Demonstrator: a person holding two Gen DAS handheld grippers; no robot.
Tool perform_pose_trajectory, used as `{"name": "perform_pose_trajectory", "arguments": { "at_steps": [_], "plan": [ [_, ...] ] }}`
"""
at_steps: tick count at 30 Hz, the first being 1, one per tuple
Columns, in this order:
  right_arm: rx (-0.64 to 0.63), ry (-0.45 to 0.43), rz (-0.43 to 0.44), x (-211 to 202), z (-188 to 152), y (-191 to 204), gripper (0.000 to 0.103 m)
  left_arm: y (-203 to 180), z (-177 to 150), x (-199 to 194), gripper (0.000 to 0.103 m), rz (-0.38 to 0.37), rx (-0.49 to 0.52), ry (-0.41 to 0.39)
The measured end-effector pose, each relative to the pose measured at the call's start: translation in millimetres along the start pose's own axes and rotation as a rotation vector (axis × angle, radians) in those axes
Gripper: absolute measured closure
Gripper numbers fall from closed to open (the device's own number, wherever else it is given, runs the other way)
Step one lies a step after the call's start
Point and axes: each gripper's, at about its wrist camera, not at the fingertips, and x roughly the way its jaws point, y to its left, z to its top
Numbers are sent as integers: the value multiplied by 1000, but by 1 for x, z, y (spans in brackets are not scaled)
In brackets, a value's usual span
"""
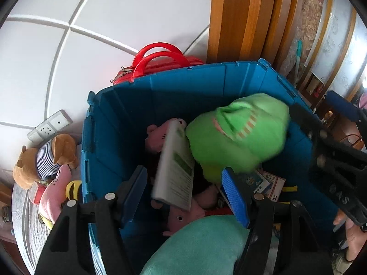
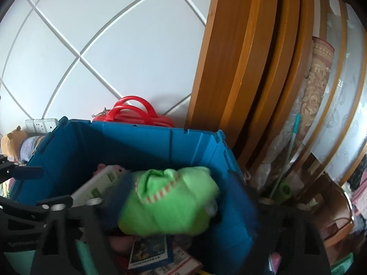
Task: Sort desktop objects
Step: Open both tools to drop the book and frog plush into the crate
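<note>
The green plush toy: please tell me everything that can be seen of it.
The green plush toy is soft, bright green fabric with a red-and-white striped band, blurred as if moving. It is in the open top of the blue bin, between the right gripper's fingers, above a white book and pink plush.

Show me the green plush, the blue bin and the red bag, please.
green plush [image 1: 238, 135]: left wrist view, middle of its fuzzy body.
blue bin [image 2: 128, 146]: right wrist view, inner face of its far wall.
red bag [image 1: 160, 55]: left wrist view, on its looped handles behind the bin.
</note>
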Motion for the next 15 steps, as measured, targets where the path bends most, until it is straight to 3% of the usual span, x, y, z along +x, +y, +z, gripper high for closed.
{"name": "perform_pose_trajectory", "arguments": {
  "at_steps": [7,15],
  "plan": [
    [4,-24,-26,-31,8,-2,1,10,-10,-40,36,-12,-10,-53],
    [-32,-101,-27,-128,-2,15,0,19,-67,-133,36,-60,6,-190]
  ]
}}
